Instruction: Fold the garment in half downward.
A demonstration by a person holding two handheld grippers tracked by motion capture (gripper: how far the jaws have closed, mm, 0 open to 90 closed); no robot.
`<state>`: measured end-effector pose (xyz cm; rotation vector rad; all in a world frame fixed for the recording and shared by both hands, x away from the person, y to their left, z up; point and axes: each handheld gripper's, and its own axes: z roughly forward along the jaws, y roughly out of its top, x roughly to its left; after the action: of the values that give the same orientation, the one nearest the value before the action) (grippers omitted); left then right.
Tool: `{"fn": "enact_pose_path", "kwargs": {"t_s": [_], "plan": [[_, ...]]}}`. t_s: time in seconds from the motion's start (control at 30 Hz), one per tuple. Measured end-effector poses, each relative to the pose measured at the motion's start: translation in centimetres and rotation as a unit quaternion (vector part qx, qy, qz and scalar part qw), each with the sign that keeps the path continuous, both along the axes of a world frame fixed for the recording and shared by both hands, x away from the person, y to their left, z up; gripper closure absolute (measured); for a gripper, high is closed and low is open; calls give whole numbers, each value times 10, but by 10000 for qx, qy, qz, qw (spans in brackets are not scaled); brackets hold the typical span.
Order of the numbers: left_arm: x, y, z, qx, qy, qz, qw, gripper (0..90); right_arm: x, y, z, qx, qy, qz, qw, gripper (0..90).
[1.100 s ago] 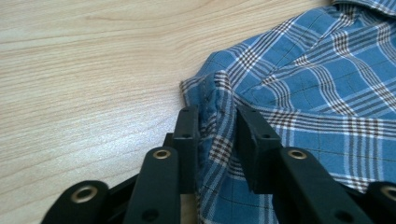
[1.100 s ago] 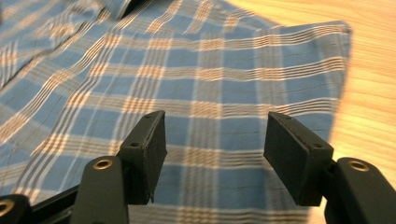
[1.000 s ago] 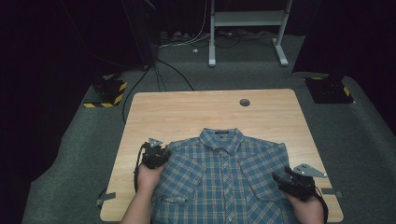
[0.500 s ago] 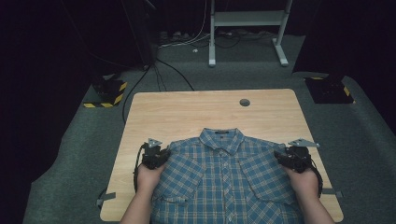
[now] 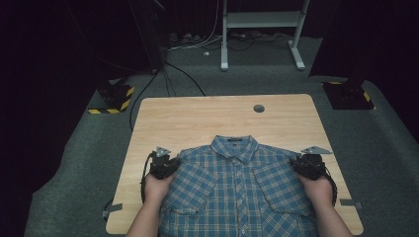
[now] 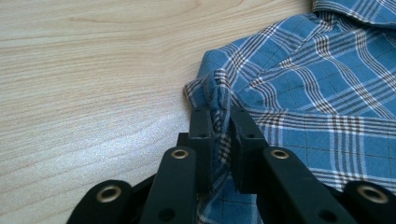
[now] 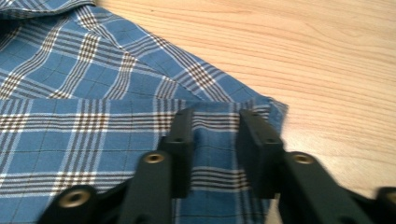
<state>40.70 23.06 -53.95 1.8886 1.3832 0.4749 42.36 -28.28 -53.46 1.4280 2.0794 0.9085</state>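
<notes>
A blue plaid shirt (image 5: 237,187) lies flat, buttoned, collar away from me, on the near half of the wooden table (image 5: 197,118). My left gripper (image 5: 174,160) sits at the shirt's left shoulder; in the left gripper view its jaws (image 6: 220,114) have just been closing and pinch a raised fold of the shoulder seam (image 6: 219,91). My right gripper (image 5: 296,162) rests at the right shoulder. In the right gripper view its jaws (image 7: 215,116) have just been closing, still stand apart, and straddle the cloth (image 7: 93,93) at the shoulder corner without pressing it.
A round cable hole (image 5: 258,108) sits near the table's far edge. Beyond the table, on grey carpet, are a white metal frame (image 5: 225,49), loose cables (image 5: 168,81) and two yellow-and-black striped bases (image 5: 112,96) (image 5: 348,94).
My right hand has travelled from the shirt's lower right side up to its right shoulder. The left hand has stayed at the left shoulder.
</notes>
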Motion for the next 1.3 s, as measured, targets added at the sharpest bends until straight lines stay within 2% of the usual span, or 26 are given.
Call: {"fn": "enact_pose_path", "kwargs": {"t_s": [0.03, 0.1, 0.17, 0.33, 0.47, 0.63, 0.67, 0.7, 0.77, 0.93, 1.03, 1.13, 1.3], "plan": [[0, 0, 0, 0, 0, 0, 10000, 808, 0, 0, 0, 0, 0, 0, 10000, 683], [0, 0, -1, -3, -22, -26, 10000, 817, -1, -5, 0, 63, 8, 18, 10000, 765], [-1, 1, -2, -47, -52, -36, 10000, 822, -1, -6, -1, 65, -41, 64, 9999, 803], [0, 0, -1, -34, -23, -14, 10000, 829, -2, -8, -2, 150, -94, 63, 9998, 862], [3, 3, 1, -203, 130, -47, 9997, 832, -1, -7, 0, 94, -35, 101, 9999, 874], [4, 3, 4, -166, 174, -52, 9997, 836, -2, -8, 3, 111, -108, 97, 9998, 887], [4, 3, 5, -218, 176, -25, 9996, 836, -2, -8, 5, 103, -144, 103, 9998, 888], [4, 3, 6, -242, 172, -5, 9996, 836, -4, -8, 10, 121, -226, 103, 9996, 889], [4, 3, 10, -246, 147, 1, 9996, 836, -4, -9, 12, 137, -252, 105, 9995, 889], [5, 0, 29, -235, -33, -22, 9997, 836, -7, -10, 27, 321, -500, 74, 9982, 891], [6, -2, 35, -302, -82, -14, 9995, 836, -9, -9, 29, 282, -564, 72, 9980, 891], [8, -3, 36, -247, -76, -31, 9997, 835, -9, -11, 28, 293, -562, 50, 9980, 891], [9, -2, 32, -251, -27, -11, 9997, 834, -7, -13, 19, 294, -408, 43, 9987, 883]]}}
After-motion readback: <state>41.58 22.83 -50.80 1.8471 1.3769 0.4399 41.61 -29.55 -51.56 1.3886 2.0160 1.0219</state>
